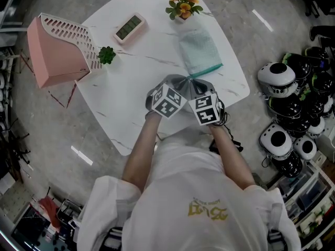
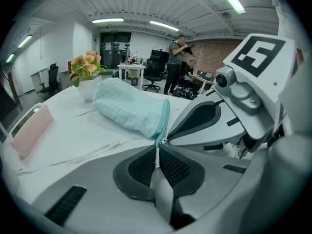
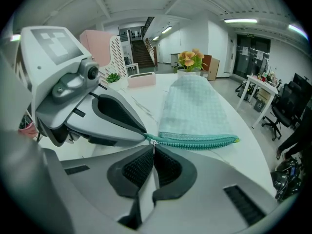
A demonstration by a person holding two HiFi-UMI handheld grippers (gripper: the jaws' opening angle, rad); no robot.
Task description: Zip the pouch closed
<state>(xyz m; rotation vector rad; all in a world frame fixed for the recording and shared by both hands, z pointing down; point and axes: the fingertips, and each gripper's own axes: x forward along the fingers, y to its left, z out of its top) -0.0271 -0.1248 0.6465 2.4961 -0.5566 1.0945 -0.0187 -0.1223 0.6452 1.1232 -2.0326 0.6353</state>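
Observation:
A mint-green pouch (image 1: 199, 50) lies on the white table (image 1: 125, 98), its teal zipper (image 3: 200, 141) running along the near edge. Both grippers meet at the zipper's left end. My left gripper (image 2: 157, 149) is shut on the thin teal-white tab at that end of the zipper (image 2: 157, 156). My right gripper (image 3: 153, 149) is shut on the small silver zipper pull (image 3: 151, 141), right beside the left jaws. In the head view the left gripper (image 1: 179, 84) and right gripper (image 1: 198, 87) sit side by side just below the pouch. The zipper looks open along its length.
A pot of orange flowers (image 1: 182, 7) stands just beyond the pouch. A pink clock (image 1: 130, 27), a small green plant (image 1: 107, 55) and a pink file rack (image 1: 57, 48) are at the table's left. Black-and-white helmets (image 1: 290, 114) lie on the floor at the right.

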